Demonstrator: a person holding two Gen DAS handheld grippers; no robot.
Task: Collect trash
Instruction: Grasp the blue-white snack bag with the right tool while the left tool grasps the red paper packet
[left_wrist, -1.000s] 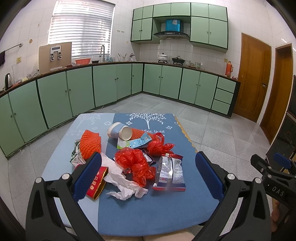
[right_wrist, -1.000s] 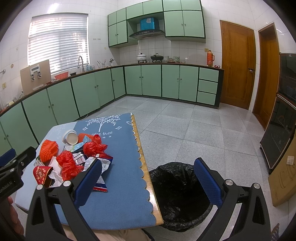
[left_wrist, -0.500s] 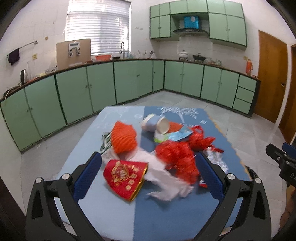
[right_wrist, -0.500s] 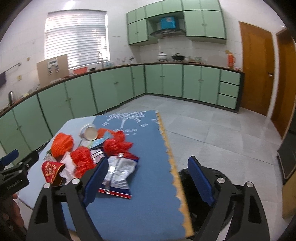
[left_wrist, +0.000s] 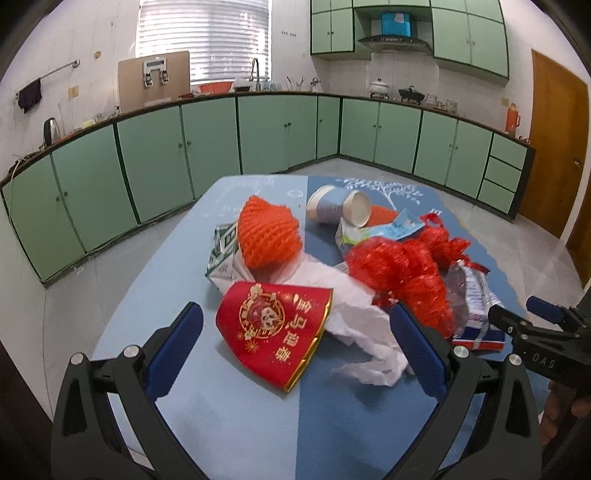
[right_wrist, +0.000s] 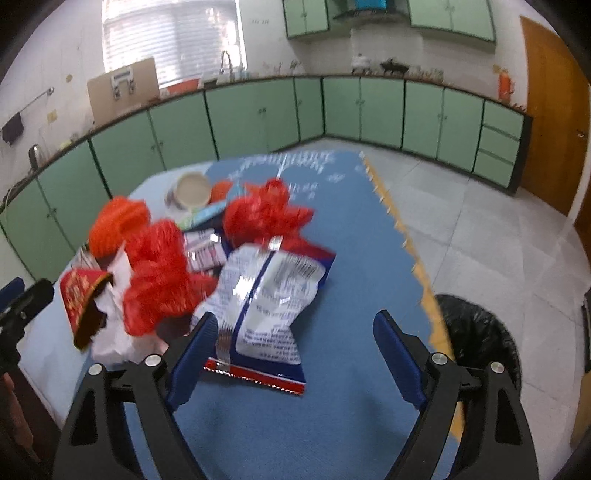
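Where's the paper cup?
In the left wrist view, the paper cup lies tipped over at the far side of the pile, right of the orange net on the table.

Pretty clearly a home kitchen: mint-green cabinets (left_wrist: 273, 133) wrapping the walls, range hood (left_wrist: 395, 38) over pots on the stove (left_wrist: 395, 90), sink faucet (left_wrist: 255, 72) under the window, kettle (left_wrist: 50, 129), tiled floor.

table cover (left_wrist: 229, 417): matt blue cloth, fine weave
red carton (left_wrist: 275, 325): glossy card, gold foil print
tissue (left_wrist: 364, 332): crumpled white paper, soft
fruit net (left_wrist: 266, 230): orange foam mesh
snack bag (right_wrist: 267, 291): shiny crinkled plastic film
cup (left_wrist: 338, 208): smooth paper
bin liner (right_wrist: 476, 332): black glossy plastic
cabinets (left_wrist: 155, 158): smooth green, satin
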